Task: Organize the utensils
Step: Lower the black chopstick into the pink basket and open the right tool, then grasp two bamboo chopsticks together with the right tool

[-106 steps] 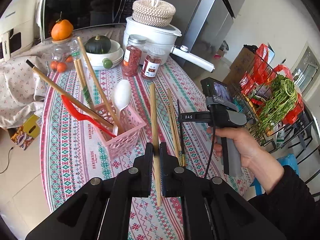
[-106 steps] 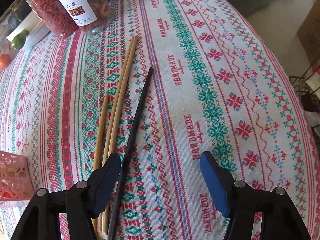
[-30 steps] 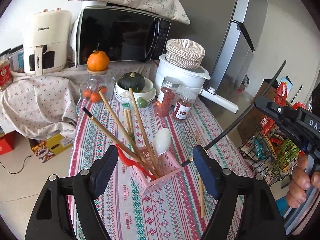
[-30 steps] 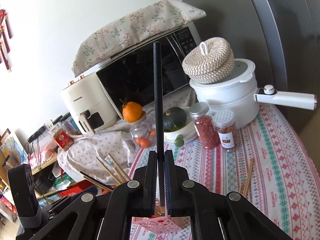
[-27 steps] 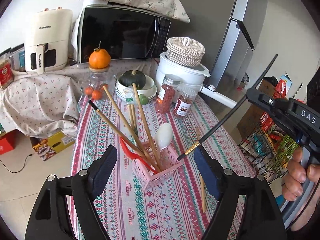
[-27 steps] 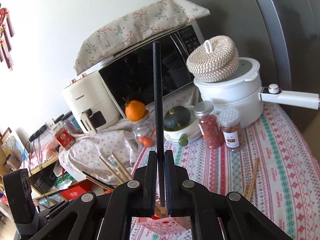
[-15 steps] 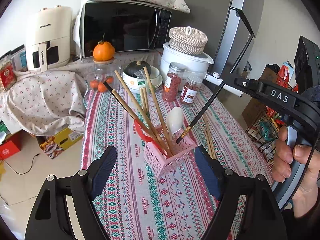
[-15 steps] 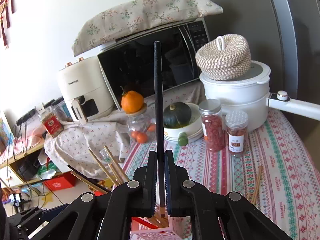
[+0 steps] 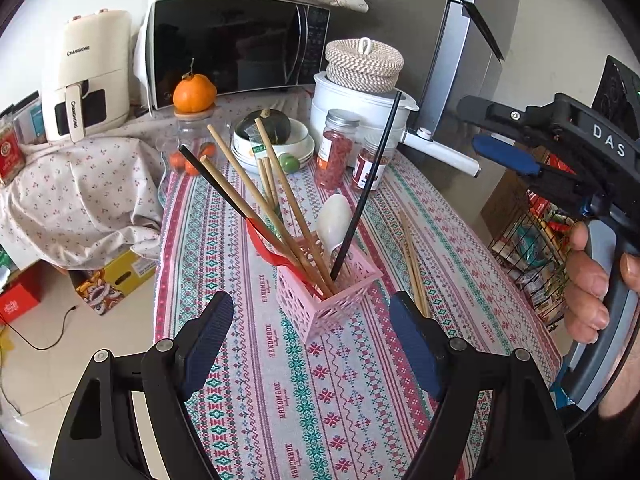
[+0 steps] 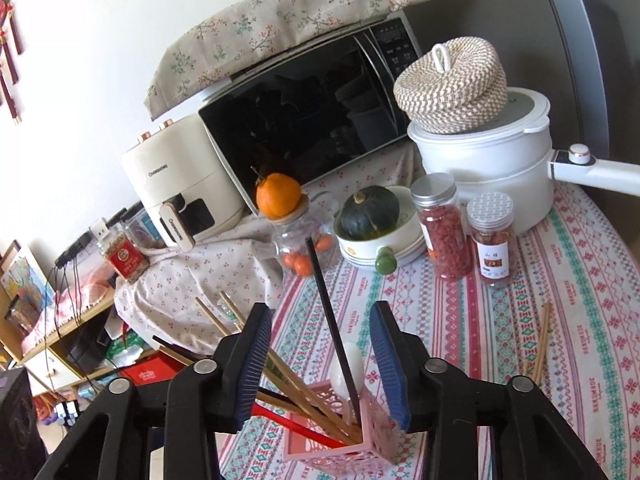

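On the far left, beyond the table's left edge, we saw a cream air fryer [image 9: 86, 76] on a floral cloth [image 9: 80, 196], and next to it a microwave [image 9: 236, 44] under a flowered cover. Our left gripper [image 9: 310, 336] hung over the near part of the table [image 9: 248, 380], its blue pads spread wide with nothing between them.

Just past it, toward the middle of the tablecloth, stood the pink basket [image 9: 332, 296]. It held several wooden chopsticks [image 9: 240, 172] leaning left, a red utensil [image 9: 264, 244], a white spoon [image 9: 334, 220] and one black chopstick [image 9: 370, 184] leaning right, its lower end inside the basket.

Toward the far edge stood a jar topped with an orange [image 9: 195, 94], a bowl carrying a dark green squash [image 9: 272, 126], two spice jars [image 9: 334, 148] and a white pot [image 9: 360, 104] with a woven lid [image 9: 364, 64].

To the right of the basket, a few wooden chopsticks lay loose [image 9: 412, 260] on the cloth, nearer the right edge.

At the far right, a hand [image 9: 592, 280] held our right gripper [image 10: 320, 364] above the basket. Its jaws had just been opening: in its own view the black chopstick stood in the gap between the pads, touching neither, so it was no longer gripped.
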